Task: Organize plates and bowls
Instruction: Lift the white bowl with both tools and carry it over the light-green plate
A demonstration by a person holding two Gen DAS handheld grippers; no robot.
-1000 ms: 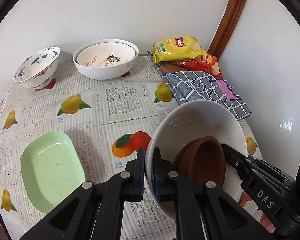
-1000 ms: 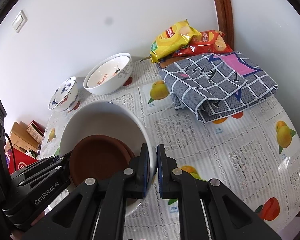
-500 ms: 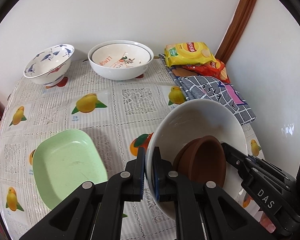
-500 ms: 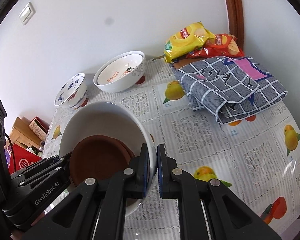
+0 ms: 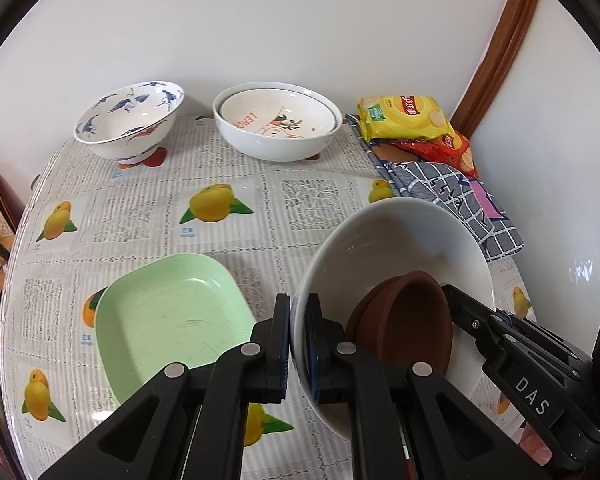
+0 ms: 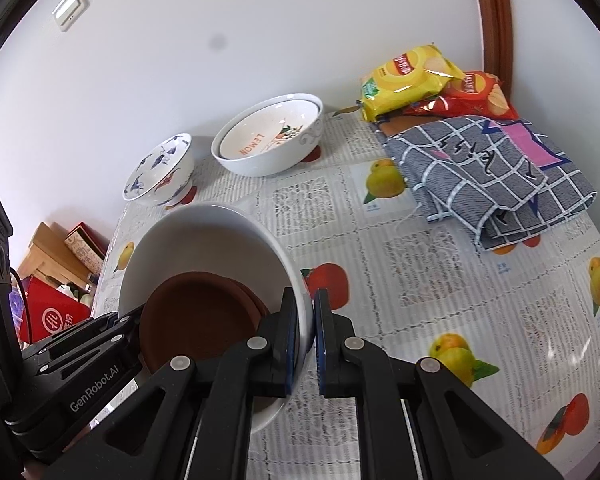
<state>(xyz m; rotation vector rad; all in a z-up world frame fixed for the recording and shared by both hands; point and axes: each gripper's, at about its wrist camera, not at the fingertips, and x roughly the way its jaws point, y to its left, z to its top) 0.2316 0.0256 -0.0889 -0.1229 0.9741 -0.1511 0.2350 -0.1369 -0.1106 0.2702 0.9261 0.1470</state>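
Both grippers are clamping opposite sides of the big white bowl's (image 5: 400, 232) rim: I'm pinching its near-left edge with the left gripper (image 5: 298, 344) and its right edge with the right gripper (image 6: 305, 340), jaws nearly closed on the thin wall. Two nested brown dishes (image 6: 196, 320) are sitting inside it, and I'm holding it tilted above the fruit-print tablecloth (image 5: 228, 176), just right of the green square plate (image 5: 168, 320). Behind, by the wall, the blue-patterned bowl (image 5: 130, 120) and the lemon bowl stack (image 5: 278, 120) are standing, well apart from the chip bags (image 6: 412, 76) and folded checked cloth (image 6: 496, 172).
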